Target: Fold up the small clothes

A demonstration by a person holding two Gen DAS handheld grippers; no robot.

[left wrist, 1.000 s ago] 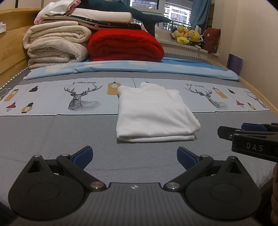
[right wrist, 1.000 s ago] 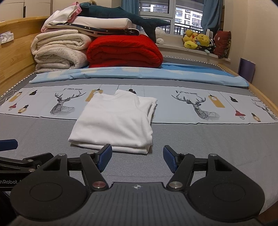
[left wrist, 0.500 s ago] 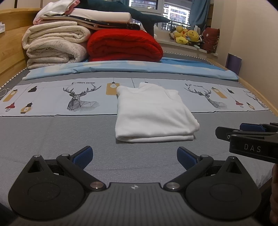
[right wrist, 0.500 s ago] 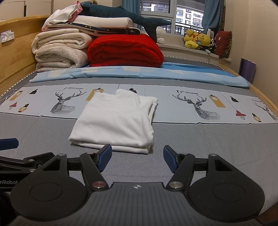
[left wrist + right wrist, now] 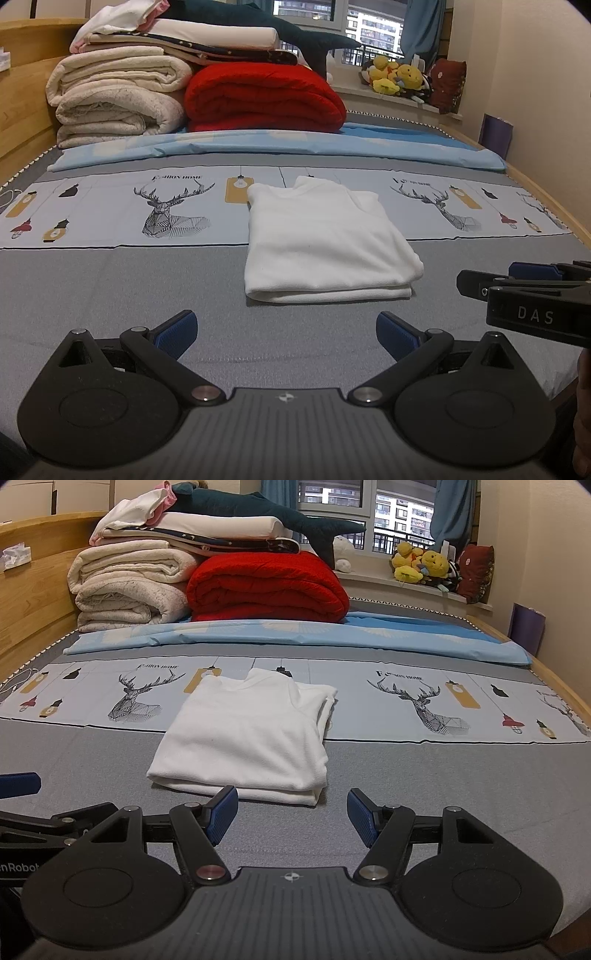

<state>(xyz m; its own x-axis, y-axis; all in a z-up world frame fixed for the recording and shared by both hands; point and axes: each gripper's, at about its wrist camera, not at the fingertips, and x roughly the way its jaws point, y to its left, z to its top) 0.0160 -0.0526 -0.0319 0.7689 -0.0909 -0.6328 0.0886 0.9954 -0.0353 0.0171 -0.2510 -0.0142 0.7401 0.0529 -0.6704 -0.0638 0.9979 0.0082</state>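
A small white garment [image 5: 321, 240] lies folded into a neat rectangle on the bed, collar end toward the far side; the right wrist view has the same garment [image 5: 251, 738] slightly left of centre. My left gripper [image 5: 286, 330] hovers open just short of its near edge, with nothing between the blue pads. My right gripper [image 5: 291, 816] is open too, level with the garment's near right corner and not touching it. The right gripper [image 5: 532, 288] also shows side-on at the right of the left wrist view.
The grey bedsheet [image 5: 110, 295] has a pale band printed with deer. At the head end lie a blue cover [image 5: 258, 147], a red blanket [image 5: 262, 99] and stacked cream blankets [image 5: 118, 99]. Plush toys [image 5: 421, 566] sit on the windowsill. A wooden frame [image 5: 33, 602] runs along the left.
Both grippers have barely shifted and stay open; the views drifted slightly. The folded garment has not moved.
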